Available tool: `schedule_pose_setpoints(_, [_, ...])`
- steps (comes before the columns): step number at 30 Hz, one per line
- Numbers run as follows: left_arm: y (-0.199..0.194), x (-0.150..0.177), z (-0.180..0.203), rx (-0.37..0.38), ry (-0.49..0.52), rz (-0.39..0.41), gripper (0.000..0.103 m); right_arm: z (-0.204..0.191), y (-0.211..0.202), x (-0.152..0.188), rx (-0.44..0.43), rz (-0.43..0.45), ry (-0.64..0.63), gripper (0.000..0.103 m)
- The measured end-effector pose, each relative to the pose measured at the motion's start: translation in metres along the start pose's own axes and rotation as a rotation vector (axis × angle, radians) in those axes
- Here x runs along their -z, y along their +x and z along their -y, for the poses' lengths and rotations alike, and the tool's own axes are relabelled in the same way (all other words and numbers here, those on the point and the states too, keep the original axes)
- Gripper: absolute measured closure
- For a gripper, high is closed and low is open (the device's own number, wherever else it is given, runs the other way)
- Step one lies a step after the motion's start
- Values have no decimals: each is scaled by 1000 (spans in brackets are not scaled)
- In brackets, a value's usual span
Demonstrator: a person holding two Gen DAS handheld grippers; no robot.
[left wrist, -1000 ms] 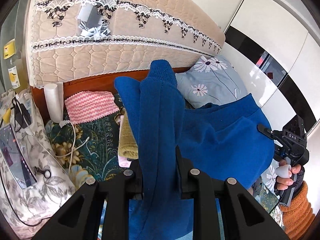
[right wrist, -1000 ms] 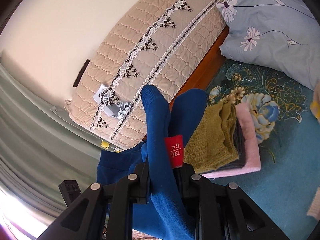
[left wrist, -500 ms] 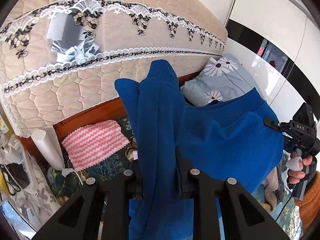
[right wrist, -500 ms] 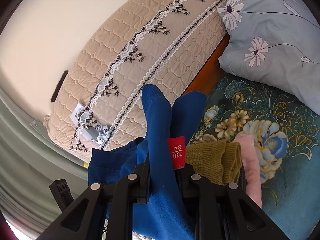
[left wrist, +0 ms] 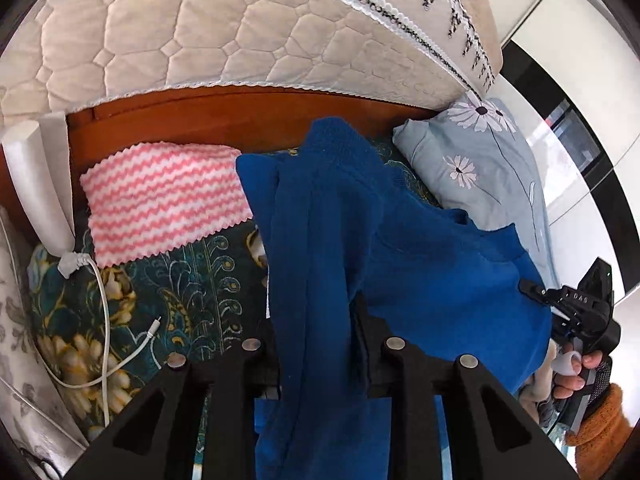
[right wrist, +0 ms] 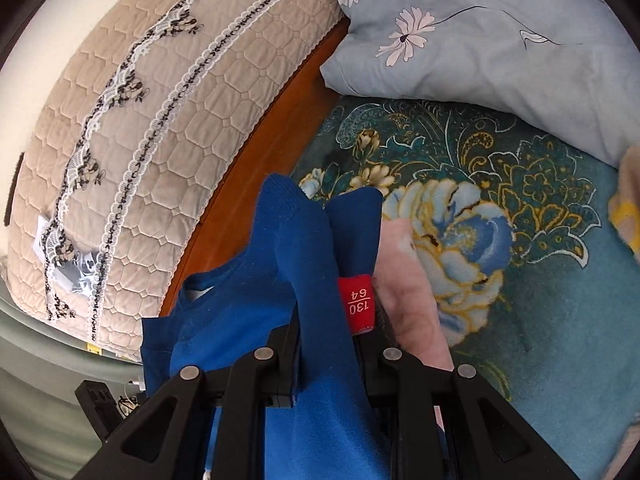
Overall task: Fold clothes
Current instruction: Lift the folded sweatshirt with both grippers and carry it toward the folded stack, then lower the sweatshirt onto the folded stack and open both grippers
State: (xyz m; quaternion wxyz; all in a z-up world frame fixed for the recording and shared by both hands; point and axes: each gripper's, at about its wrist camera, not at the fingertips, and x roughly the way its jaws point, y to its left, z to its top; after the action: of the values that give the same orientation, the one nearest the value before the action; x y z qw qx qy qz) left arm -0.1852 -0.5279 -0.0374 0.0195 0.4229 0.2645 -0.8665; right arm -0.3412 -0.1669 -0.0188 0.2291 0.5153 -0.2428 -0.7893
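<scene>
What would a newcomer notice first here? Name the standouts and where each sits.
The blue garment fills the middle of both views, pinched in the left gripper and the right gripper, with a red size tag at the right gripper's jaws. Behind it, against the wooden bed frame, lies a pink zigzag cloth. A grey flowered pillow rests on the teal floral bedspread to the right.

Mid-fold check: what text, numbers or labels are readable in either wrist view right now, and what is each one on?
"130" over "64", upside down in view: red size tag on the blue garment pinched in the right gripper.
"DAS": black body of the right gripper as the left wrist view shows it.
Paper sheet tucked under the lace on the quilted headboard cover: printed, but too blurred to read.
</scene>
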Motion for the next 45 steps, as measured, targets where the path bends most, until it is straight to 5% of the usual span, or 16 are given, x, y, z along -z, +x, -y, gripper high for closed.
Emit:
schedule_pose_setpoints(8, [-12, -7, -2, -30, -17, -16, 56, -10, -34, -6, 73, 87, -26, 60])
schedule_pose_setpoints(14, [-59, -7, -3, -155, 9, 116, 53, -31, -63, -4, 122, 174, -101, 53])
schedule_pose_setpoints(17, [-64, 3, 21, -83, 101, 118, 53, -68, -59, 15, 76, 138, -236, 53])
schedule_pose_setpoints(21, [-44, 20, 56, -28, 239, 70, 53, -112, -13, 53, 9, -49, -399, 53])
schedule_pose_setpoints(26, [-15, 25, 52, -63, 204, 27, 53, -135, 32, 72, 46, -116, -487, 53])
schedule_pose_setpoints(45, [7, 22, 34, -89, 98, 6, 53, -136, 110, 30, 204, -199, -305, 54])
